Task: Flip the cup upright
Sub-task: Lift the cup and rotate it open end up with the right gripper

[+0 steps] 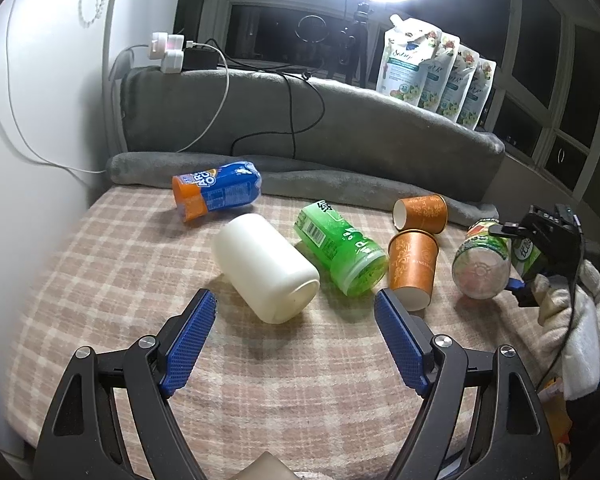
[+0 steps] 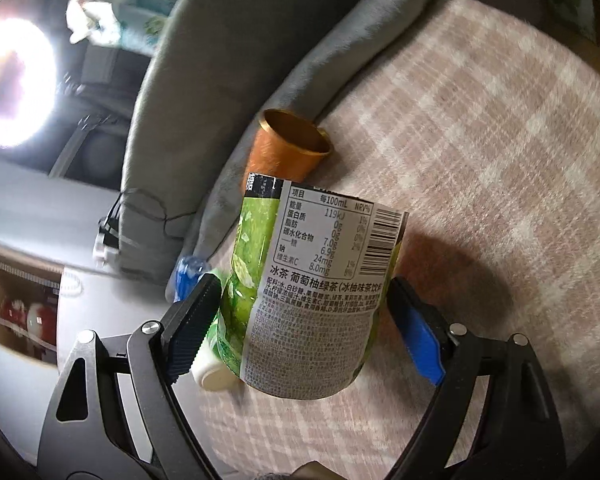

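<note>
Left wrist view, all on the checked cloth (image 1: 100,264): rolled blanket (image 1: 340,184) along the back edge; bottle (image 1: 216,192) lying at back left, just before blanket; tumbler (image 1: 266,268) on its side in the middle; can (image 1: 340,252) lying just right of it; two paper cups (image 1: 414,268) right of can, one behind the other; labelled cup (image 1: 482,264) far right; pouches (image 1: 436,72) on the ledge behind.

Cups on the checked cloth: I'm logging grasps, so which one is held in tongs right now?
The green-tea-label cup, clamped in the right tongs; the white cup and orange paper cups lie free.
</note>
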